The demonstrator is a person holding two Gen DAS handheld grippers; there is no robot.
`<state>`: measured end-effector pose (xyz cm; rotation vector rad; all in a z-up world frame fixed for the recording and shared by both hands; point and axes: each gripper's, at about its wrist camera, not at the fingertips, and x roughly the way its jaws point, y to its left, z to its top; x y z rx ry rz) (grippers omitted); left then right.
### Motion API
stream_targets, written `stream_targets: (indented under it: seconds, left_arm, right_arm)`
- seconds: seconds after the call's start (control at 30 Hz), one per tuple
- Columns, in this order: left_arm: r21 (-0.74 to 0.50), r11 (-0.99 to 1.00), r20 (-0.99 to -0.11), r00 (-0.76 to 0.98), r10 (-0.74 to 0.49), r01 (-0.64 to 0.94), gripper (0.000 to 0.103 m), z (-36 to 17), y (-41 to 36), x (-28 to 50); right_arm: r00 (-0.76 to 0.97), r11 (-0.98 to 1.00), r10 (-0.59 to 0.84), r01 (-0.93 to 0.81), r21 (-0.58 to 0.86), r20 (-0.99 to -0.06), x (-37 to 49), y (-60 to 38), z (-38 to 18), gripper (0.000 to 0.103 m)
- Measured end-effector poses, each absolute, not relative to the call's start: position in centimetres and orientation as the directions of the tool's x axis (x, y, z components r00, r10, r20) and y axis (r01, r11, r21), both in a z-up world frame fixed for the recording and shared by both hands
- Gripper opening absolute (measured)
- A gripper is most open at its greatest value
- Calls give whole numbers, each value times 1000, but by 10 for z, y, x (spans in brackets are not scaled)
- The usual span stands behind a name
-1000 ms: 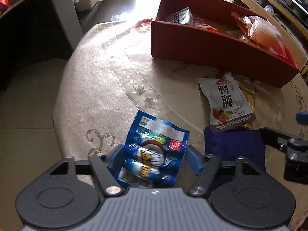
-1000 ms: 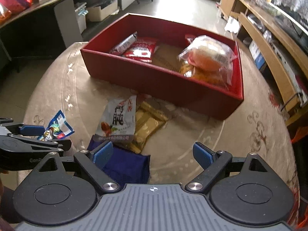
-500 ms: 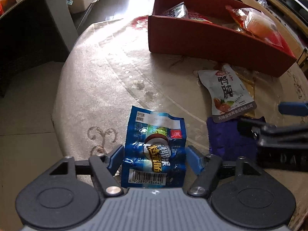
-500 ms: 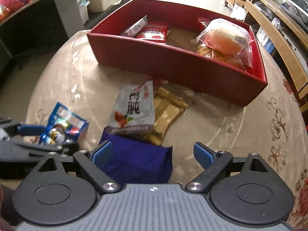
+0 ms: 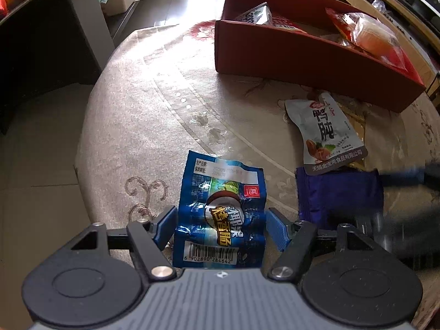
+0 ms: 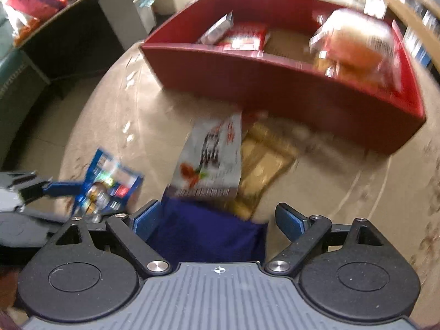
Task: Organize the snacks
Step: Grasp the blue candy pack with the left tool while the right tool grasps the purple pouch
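our left gripper (image 5: 220, 227) pinches the blue sausage packet (image 5: 221, 214) on both sides. our right gripper (image 6: 217, 221) hangs wide over the purple pouch (image 6: 209, 231).

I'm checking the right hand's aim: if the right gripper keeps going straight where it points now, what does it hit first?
Most likely the dark purple packet, lying between the open fingers of the right gripper; depth is unclear in the blurred frame.
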<state>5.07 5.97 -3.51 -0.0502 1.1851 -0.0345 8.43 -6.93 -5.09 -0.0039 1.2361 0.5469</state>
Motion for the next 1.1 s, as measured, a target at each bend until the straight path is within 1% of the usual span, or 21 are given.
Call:
stream_targets:
  seconds: [0.1,0.17,0.23,0.27,0.37,0.4,0.57,0.7,0.77,0.87,0.9,0.93,0.97,1.03,1.1]
  left_arm:
    - [-60,998,-926,374,-56,0,69,-35,61,51]
    - [-58,998,-927,370,-54,-1,69,-35,60,52]
    - [-62,998,-929,367,-55,-8,68,-35,60,52]
    - [-63,998,-929,365,-55,-11,68,-34,60,52]
    - [-57,998,-930,365,-50,-7,68,-35,59,53]
    - [-59,998,-929,365,-53,-6,68,-35,59,53]
    - [-83,997,-927,366,-77,1,68,-35,65,52]
    - [-73,997,-930,362,-70,6,68,-36,64,53]
    - [-67,998,-930,361,-66,10,69,-36,62,53]
    - [-55,998,-930,362,-56,13,69,-37,59,53]
    - [-50,999,-930,363,-51,14,69,-37,58,52]
    - [-44,999,-930,364,-47,15,69,-37,56,52]
    - [-38,999,-930,365,-41,16,69,-37,55,52]
    - [-36,999,-930,365,-40,19,69,-38,53,51]
    - [-34,999,-930,364,-40,22,69,-38,51,50]
  right_arm:
    - [184,840,386,-475,263,-904,60,-71,-52,94]
    - [152,831,388,-484,274,-909,42,-75,-50,94]
    - [101,807,405,-506,303,-909,25,-74,-46,91]
    - [117,799,396,-533,279,-911,18,-72,-41,89]
    - [258,762,329,-640,95,-908,15,-56,-25,90]
    - [278,748,301,-662,46,-912,21,-50,-24,90]
    - [261,634,229,-771,-60,-938,47,-26,-35,90]
    - [188,608,261,-794,10,-947,63,-20,-52,92]
    - [198,634,294,-773,35,-935,61,-20,-57,95]
    - [231,678,300,-735,36,-926,46,-30,-58,93]
    - [228,696,292,-717,42,-929,40,-35,-57,89]
    - [221,714,291,-698,57,-931,35,-40,-56,82]
    - [229,732,283,-679,56,-931,31,-44,-54,79]
    - [230,766,258,-641,53,-938,26,-52,-52,77]
    - [231,791,252,-608,63,-940,24,-57,-50,77]
